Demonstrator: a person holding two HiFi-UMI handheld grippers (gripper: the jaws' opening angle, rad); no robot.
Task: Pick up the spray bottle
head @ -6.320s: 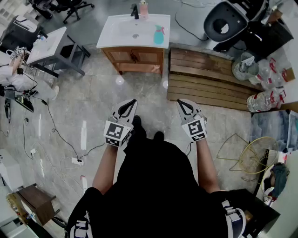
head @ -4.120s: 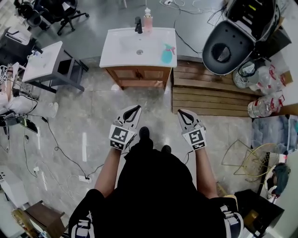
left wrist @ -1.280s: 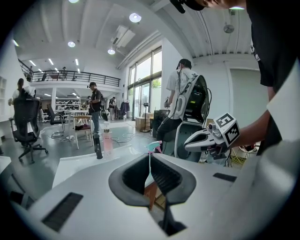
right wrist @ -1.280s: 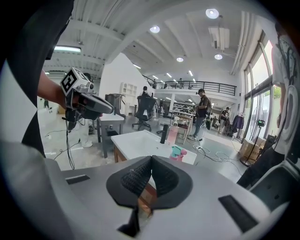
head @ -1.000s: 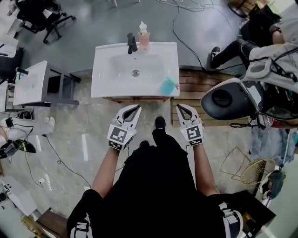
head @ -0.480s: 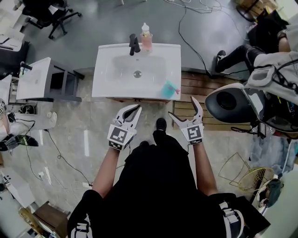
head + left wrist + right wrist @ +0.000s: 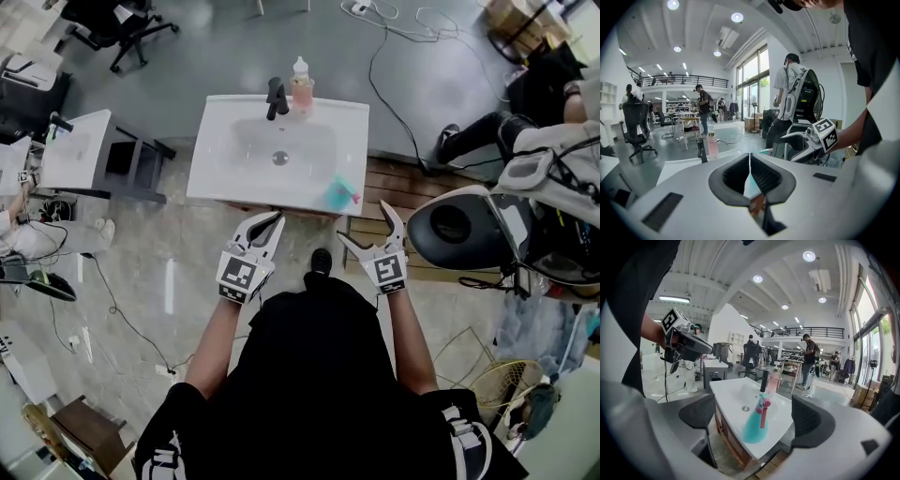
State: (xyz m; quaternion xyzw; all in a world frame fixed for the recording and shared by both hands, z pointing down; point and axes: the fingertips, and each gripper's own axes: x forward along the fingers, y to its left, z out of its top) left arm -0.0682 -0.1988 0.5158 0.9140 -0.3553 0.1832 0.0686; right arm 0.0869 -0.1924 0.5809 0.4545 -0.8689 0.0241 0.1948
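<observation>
One teal spray bottle (image 7: 338, 194) upright on washbasin (image 7: 216, 169) front-right corner. One soap dispenser (image 7: 301, 89), one faucet (image 7: 275, 97) behind. Two tools: right tool (image 7: 366, 225) jaws wide apart, empty, short of bottle; left tool (image 7: 274, 219) jaws together, empty.

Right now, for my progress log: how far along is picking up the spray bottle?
Done: the right gripper is lined up with the spray bottle, jaws wide open. In hand: nothing; the bottle stands untouched at the near right corner of the sink, apparently just ahead of the jaws. The left gripper is shut and empty. Left: reach in, close on the bottle and lift.
</observation>
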